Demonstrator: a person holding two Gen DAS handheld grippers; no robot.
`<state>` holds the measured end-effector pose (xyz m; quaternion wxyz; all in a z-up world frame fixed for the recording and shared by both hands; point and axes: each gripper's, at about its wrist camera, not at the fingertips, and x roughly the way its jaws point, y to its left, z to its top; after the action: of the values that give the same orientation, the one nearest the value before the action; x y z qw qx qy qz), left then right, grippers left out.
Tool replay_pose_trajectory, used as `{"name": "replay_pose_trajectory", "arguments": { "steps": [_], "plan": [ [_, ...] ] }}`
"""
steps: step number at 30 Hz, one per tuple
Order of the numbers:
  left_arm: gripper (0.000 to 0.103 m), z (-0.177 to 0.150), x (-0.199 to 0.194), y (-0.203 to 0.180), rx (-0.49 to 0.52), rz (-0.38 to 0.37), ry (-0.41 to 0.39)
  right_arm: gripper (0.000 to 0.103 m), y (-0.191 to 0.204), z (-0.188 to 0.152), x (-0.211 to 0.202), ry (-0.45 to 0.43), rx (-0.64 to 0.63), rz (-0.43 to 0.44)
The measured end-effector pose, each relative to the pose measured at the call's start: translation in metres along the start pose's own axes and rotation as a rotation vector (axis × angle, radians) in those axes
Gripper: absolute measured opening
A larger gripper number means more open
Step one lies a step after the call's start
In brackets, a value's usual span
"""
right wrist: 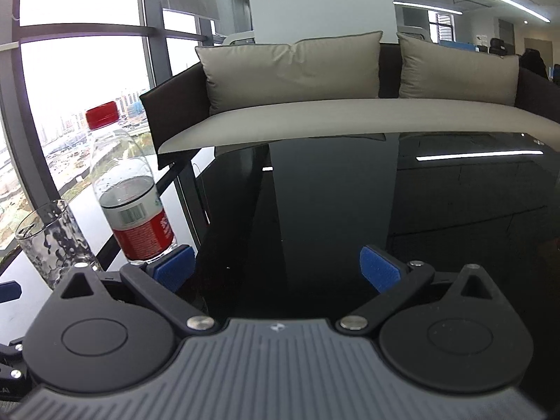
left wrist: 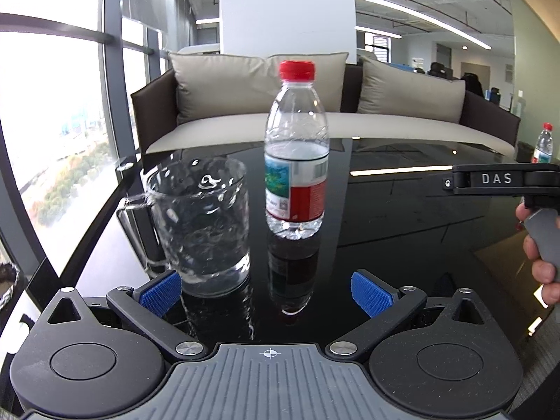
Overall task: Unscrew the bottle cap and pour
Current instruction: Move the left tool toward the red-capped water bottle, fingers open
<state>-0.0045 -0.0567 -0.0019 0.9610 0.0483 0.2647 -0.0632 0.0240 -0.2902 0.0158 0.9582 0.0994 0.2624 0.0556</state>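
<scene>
— Bottle [left wrist: 296,161] status? Start at the jaws.

— Both spread wide, gripping nothing: left gripper [left wrist: 266,292] faces it, right gripper [right wrist: 276,269] sits off to its side.

— And beyond them?

— It stands upright on the black table [left wrist: 402,217], red cap [left wrist: 296,70] on, just beside the glass mug [left wrist: 199,224]. Unscrewing and pouring both remain, I'd judge.

A dark sofa [left wrist: 490,115] with beige cushions [left wrist: 224,84] stands behind the glossy black table [left wrist: 402,217]. A second small bottle [left wrist: 543,143] shows far right. Tall windows [left wrist: 52,105] fill the left side.
</scene>
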Motion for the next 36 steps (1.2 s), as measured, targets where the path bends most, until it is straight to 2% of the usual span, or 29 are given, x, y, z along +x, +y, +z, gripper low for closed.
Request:
{"name": "replay_pose_trajectory", "arguments": {
  "steps": [8, 15, 22, 36],
  "plan": [
    [0.102, 0.008, 0.009, -0.023, 0.034, -0.030, -0.008, 0.103, -0.009, 0.002, 0.009, 0.021, -0.006, -0.005],
    [0.102, 0.019, 0.025, -0.042, 0.049, -0.034, -0.020, 0.103, -0.018, 0.004, 0.008, 0.002, -0.020, -0.034],
    [0.102, 0.033, 0.041, -0.053, 0.028, -0.019, -0.048, 0.103, -0.030, 0.010, 0.013, -0.008, -0.006, -0.051],
    [0.102, 0.043, 0.071, -0.067, 0.017, 0.048, -0.037, 0.103, -0.040, 0.016, 0.016, -0.018, -0.013, -0.049]
  ]
}}
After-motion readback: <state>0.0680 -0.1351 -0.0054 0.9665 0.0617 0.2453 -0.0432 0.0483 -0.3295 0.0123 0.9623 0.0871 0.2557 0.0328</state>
